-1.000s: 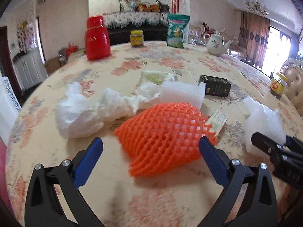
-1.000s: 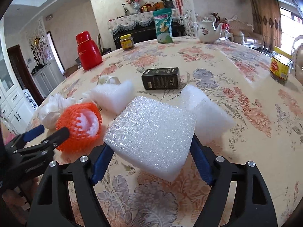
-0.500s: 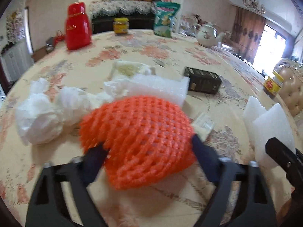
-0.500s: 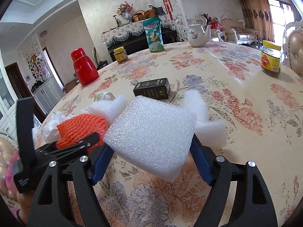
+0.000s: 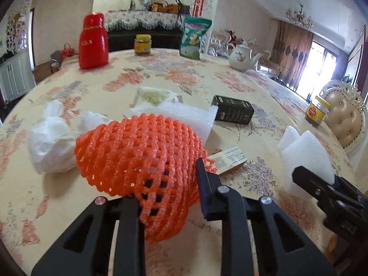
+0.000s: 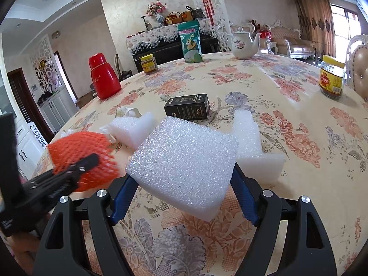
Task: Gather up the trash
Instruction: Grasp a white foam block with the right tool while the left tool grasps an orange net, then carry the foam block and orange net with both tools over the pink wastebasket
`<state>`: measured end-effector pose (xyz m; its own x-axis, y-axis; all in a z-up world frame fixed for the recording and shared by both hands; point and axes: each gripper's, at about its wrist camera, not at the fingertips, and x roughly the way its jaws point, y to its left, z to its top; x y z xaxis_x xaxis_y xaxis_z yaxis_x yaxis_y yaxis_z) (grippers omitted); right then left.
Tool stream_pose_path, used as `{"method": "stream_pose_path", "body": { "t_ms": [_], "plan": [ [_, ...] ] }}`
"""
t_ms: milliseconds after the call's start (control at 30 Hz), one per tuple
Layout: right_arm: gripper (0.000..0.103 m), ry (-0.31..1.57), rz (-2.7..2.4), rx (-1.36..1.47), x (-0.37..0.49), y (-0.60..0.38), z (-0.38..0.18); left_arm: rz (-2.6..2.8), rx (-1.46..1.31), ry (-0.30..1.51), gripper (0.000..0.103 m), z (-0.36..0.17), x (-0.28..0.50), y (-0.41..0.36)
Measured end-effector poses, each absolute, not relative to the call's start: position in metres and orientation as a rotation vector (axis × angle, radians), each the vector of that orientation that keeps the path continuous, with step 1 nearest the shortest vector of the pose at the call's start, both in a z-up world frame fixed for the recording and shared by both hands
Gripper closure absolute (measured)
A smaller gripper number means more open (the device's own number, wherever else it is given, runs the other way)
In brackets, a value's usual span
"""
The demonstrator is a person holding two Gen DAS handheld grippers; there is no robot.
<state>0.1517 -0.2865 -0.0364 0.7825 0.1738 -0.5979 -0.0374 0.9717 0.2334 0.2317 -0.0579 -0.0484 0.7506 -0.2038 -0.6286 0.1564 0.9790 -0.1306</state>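
Observation:
My left gripper (image 5: 168, 184) is shut on an orange foam fruit net (image 5: 138, 154) and holds it lifted above the floral table; the net also shows in the right wrist view (image 6: 80, 154). My right gripper (image 6: 181, 179) is shut on a white foam block (image 6: 184, 163), also seen in the left wrist view (image 5: 306, 154). More trash lies on the table: a white foam sheet (image 5: 191, 117), crumpled white plastic (image 5: 50, 140), a small card box (image 5: 230, 158), a black box (image 6: 187, 109) and a second foam piece (image 6: 250, 142).
On the floral table (image 6: 299, 119) stand a red thermos (image 5: 93, 42), a yellow-lidded jar (image 5: 142, 44), a green snack bag (image 5: 195, 38), a white teapot (image 5: 241, 57) and another jar (image 6: 332, 76) at the right. A padded chair (image 5: 342, 119) stands beyond the right edge.
My left gripper closed on the orange net and lifted it off the table. My right gripper kept hold of the foam block and rose slightly.

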Motion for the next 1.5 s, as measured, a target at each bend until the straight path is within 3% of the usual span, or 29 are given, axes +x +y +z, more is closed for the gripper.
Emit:
{"method": "stream_pose_path", "body": {
  "t_ms": [700, 1500],
  "plan": [
    [0.029, 0.569, 0.226, 0.114, 0.133, -0.255, -0.026, -0.093, -0.049, 0.547, 0.079, -0.026, 0.135, -0.013],
    [0.029, 0.502, 0.488, -0.124, 0.055, -0.119, -0.003, 0.084, -0.046, 0.432, 0.078, -0.02, 0.017, 0.087]
  ]
}}
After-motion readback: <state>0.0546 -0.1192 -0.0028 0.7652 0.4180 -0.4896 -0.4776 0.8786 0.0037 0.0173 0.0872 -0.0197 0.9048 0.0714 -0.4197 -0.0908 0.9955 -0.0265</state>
